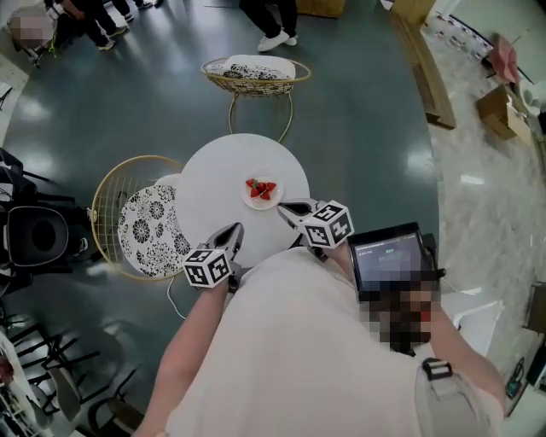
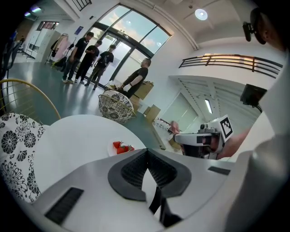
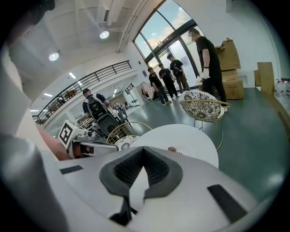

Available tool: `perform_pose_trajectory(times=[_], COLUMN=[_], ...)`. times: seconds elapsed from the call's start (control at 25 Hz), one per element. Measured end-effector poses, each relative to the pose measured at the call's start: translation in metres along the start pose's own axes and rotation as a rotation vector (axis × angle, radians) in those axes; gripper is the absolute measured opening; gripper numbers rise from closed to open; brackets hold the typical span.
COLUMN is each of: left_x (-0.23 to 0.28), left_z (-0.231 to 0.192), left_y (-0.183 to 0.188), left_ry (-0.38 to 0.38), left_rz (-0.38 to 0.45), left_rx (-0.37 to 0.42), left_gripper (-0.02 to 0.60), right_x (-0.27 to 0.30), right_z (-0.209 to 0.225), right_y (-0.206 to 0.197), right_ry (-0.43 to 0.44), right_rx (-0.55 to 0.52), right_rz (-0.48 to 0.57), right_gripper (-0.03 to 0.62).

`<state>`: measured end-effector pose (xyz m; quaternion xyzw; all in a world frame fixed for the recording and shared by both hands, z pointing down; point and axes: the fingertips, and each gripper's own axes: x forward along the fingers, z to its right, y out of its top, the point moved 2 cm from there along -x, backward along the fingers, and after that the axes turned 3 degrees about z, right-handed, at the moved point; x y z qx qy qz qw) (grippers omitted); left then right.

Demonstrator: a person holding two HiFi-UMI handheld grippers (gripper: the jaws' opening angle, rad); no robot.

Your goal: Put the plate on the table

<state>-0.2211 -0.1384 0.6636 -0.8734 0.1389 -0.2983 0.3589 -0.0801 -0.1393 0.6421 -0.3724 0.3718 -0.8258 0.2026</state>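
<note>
A small white plate with red strawberries on it rests on the round white table, right of the table's middle. It also shows as the plate in the left gripper view and the plate in the right gripper view. My left gripper hovers at the table's near edge, shut and empty, a hand's width short of the plate. My right gripper sits just right of the plate, shut with nothing held. The jaw tips meet in both the left gripper and the right gripper.
A gold wire chair with a black-and-white patterned cushion stands against the table's left side. A second wire chair stands beyond it. Black equipment is at far left. People stand at the back; cardboard boxes lie right.
</note>
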Motion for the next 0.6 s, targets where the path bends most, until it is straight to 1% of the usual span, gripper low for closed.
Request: perform_pose_trajectory(times=[0.12,0.6], left_x=[0.0005,0.0011], left_z=[-0.0010,-0.0075], left_y=[0.0026,-0.0009], left_ry=[-0.001,0.009], left_rz=[-0.003,-0.021], left_rx=[0.011,0.004], left_gripper=[0.005,0.005], right_x=[0.0025,0.0102], right_z=[-0.0001,-0.0011], right_y=[0.0014,-0.0008], right_ry=[0.005,0.026], right_rx=[-0.002,0.015], right_rz=[0.003,0.021], right_gripper=[0.005,0.005])
